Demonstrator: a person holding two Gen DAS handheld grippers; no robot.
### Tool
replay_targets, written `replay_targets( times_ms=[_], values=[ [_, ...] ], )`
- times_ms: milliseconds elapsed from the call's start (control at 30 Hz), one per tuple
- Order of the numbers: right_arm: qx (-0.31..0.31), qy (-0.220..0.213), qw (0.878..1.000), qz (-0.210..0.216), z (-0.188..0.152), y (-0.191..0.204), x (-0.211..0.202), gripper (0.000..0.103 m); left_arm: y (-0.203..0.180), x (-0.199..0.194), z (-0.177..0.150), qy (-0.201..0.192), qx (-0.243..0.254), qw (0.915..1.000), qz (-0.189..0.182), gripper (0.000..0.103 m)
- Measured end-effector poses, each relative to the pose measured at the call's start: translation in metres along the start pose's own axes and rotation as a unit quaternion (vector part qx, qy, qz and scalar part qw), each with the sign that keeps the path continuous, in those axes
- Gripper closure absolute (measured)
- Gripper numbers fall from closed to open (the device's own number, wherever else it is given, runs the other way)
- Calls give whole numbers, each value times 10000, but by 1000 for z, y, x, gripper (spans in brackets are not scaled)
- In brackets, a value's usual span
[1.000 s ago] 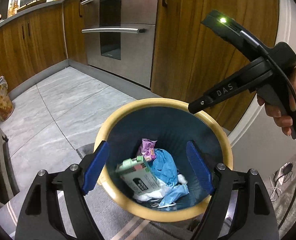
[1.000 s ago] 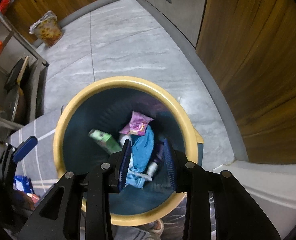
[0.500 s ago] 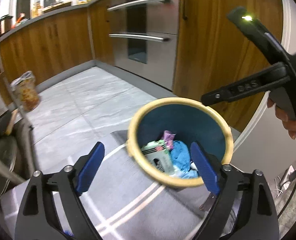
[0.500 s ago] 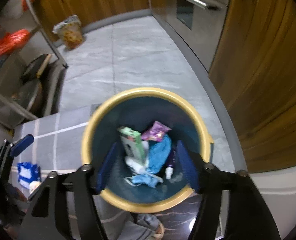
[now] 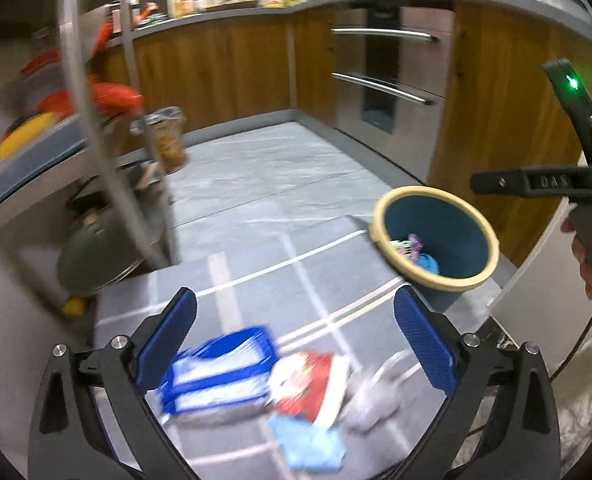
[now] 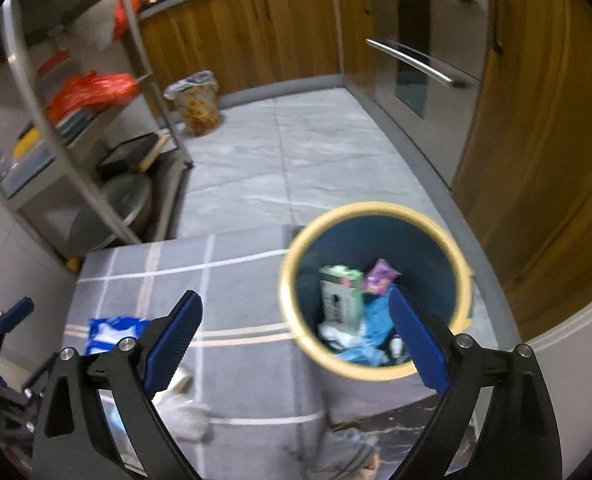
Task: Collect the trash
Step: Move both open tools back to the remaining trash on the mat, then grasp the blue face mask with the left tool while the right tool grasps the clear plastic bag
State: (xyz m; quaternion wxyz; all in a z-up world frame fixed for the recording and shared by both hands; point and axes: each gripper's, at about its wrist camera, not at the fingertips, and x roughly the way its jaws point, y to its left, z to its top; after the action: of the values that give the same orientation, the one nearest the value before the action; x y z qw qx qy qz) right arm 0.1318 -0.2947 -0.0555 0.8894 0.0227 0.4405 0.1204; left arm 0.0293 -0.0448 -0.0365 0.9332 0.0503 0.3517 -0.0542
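Note:
A blue bin with a yellow rim [image 5: 392,200] [image 6: 292,308] stands on the floor by the wooden cabinets and holds a green box [image 6: 340,292], a purple wrapper and blue cloth. On the grey rug lie a blue and white packet [image 5: 220,372] [image 6: 108,330], a red and white wrapper [image 5: 312,388], a crumpled grey piece [image 5: 372,400] and a light blue piece [image 5: 312,444]. My left gripper [image 5: 296,344] is open and empty above this trash. My right gripper [image 6: 296,344] is open and empty, above the rug beside the bin.
A metal shelf rack [image 6: 76,128] with pans and red bags stands at the left. A bagged bin [image 6: 196,104] sits by the far cabinets. The oven front [image 6: 420,56] is at the right. The grey striped rug [image 6: 232,288] covers the near floor.
Both grippers have drawn back and up from the bin and swung left. The left one now looks down on the trash on the rug. The right gripper has opened wider.

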Motion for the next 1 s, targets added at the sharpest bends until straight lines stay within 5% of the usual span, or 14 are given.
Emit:
replay_targets(
  times_ms=[200,400,567,733,1000],
  values=[
    [-287,213,9993,81,-33,50,3,9,47,-32,-32,18,-292,9982,530,6],
    [-131,599,9981,73,-68,73,21,9,90,-21,-56,332,-798,9905,1069,6],
    [-115,898,9959,36,-98,90,42,9,108,-2,-72,543,-1198,9841,1196,6],
    [-213,1220,9923,-54,-115,96,65,11,103,18,-80,748,-934,9843,1300,6],
    [-171,1628,9864,134,-124,97,95,39,89,32,-81,805,-712,9896,957,6]
  ],
)
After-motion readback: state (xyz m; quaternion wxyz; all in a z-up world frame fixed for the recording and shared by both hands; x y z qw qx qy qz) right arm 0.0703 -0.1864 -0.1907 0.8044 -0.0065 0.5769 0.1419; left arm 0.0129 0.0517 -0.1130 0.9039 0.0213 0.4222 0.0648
